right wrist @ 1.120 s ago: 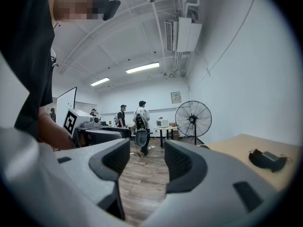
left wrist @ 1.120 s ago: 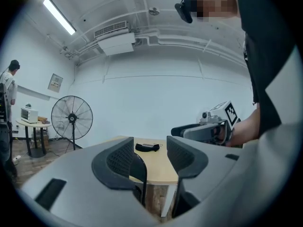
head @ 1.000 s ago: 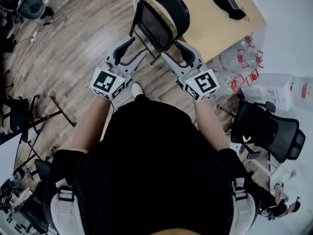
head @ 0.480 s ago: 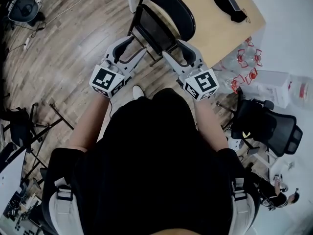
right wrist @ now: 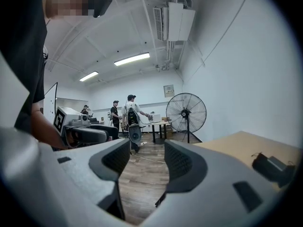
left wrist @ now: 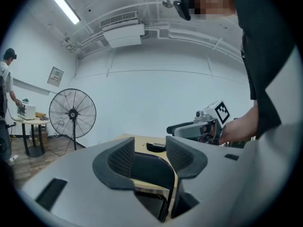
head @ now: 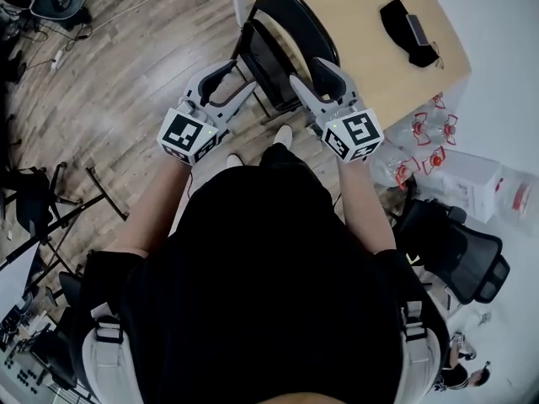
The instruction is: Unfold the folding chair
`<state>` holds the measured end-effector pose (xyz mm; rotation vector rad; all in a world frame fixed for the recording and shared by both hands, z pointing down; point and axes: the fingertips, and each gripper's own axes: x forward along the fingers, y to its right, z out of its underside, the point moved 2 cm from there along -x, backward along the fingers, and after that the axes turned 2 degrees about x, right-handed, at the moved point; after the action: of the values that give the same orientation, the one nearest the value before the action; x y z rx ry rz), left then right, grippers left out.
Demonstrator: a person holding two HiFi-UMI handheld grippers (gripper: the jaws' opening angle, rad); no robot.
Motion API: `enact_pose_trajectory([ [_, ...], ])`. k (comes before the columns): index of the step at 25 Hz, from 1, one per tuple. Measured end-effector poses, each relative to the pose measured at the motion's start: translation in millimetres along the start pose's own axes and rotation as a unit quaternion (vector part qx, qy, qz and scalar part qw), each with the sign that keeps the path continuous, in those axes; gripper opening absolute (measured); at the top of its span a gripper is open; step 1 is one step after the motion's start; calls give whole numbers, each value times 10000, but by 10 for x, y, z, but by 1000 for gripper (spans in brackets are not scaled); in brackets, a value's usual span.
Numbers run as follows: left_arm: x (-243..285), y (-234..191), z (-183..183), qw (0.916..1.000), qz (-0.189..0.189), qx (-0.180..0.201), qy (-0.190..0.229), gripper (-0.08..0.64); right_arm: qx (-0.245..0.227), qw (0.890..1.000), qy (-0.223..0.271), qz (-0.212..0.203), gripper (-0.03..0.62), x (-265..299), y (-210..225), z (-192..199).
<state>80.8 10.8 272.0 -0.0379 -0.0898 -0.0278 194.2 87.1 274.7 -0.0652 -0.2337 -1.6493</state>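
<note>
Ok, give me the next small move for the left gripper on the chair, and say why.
Probably ease the left gripper forward and close on the folding chair at its backrest: its jaws stand apart with the backrest just beyond them, ungripped, and the chair looks folded beside the table.

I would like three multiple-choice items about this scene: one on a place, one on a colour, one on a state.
1. The black pouch lies on: A the wooden table; B a shelf; C a windowsill.
2. The folding chair is: A red; B black; C white.
3. The jaws of the right gripper are: A shut on the chair; B shut, empty; C apart, empty.
Key: 1 A, it rests on the tabletop. 2 B, its frame and backrest are black. 3 C, its own view shows them parted, gripping nothing.
</note>
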Motion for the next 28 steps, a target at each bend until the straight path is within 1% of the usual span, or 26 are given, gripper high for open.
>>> enact_pose_trajectory([
  [7, 561, -73, -7, 9995, -316, 60, 22, 193, 37, 9992, -381, -128, 227, 235, 700, 44],
  [11, 875, -86, 28, 9990, -419, 138, -7, 193, 111, 9968, -777, -158, 227, 370, 1045, 194],
  [14, 1076, -115, 64, 9987, -506, 96, -36, 193, 146, 9934, -1124, -194, 227, 477, 1274, 326],
  [22, 1455, -248, 185, 9972, -735, 29, -109, 192, 108, 9801, -1952, -354, 227, 781, 1757, 669],
  [28, 1573, -365, 252, 9954, -954, -50, -110, 192, 85, 9599, -2786, -299, 227, 994, 2010, 963],
])
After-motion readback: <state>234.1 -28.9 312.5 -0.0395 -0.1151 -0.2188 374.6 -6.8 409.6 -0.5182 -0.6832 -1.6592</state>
